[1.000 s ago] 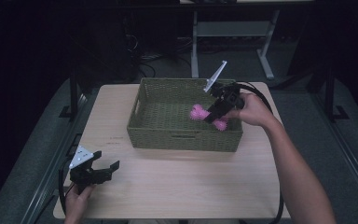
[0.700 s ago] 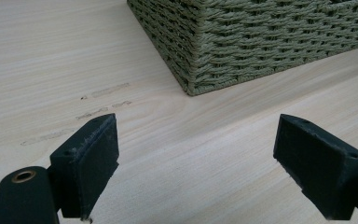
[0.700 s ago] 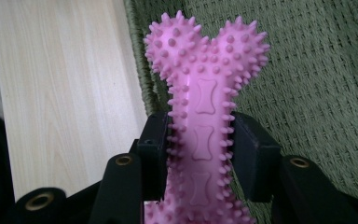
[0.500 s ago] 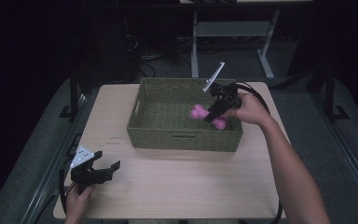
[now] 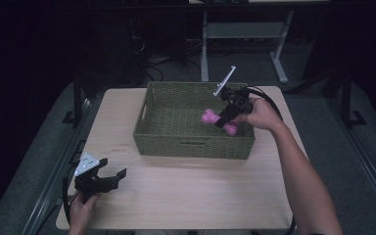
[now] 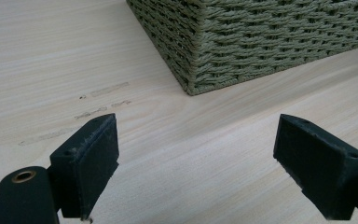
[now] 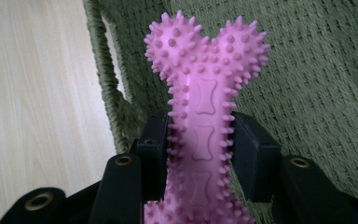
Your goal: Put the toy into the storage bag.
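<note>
Pink bone toy [image 7: 201, 121] lengthwise along right gripper [image 7: 200, 154]

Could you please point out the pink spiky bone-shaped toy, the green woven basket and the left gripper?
Pink spiky bone-shaped rubber toy [image 7: 204, 98], right gripper view, on its embossed shaft.
Green woven rectangular basket [image 5: 192, 147], high view, on its near wall.
Left gripper [image 6: 196, 163], left gripper view, midway between its open jaws.

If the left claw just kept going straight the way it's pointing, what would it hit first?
Most likely the basket: its near corner stands straight ahead of the open left claw, with bare table between them. Depth is hard to judge, and the claw tilts downward, so it might scrape the tabletop first.
</note>
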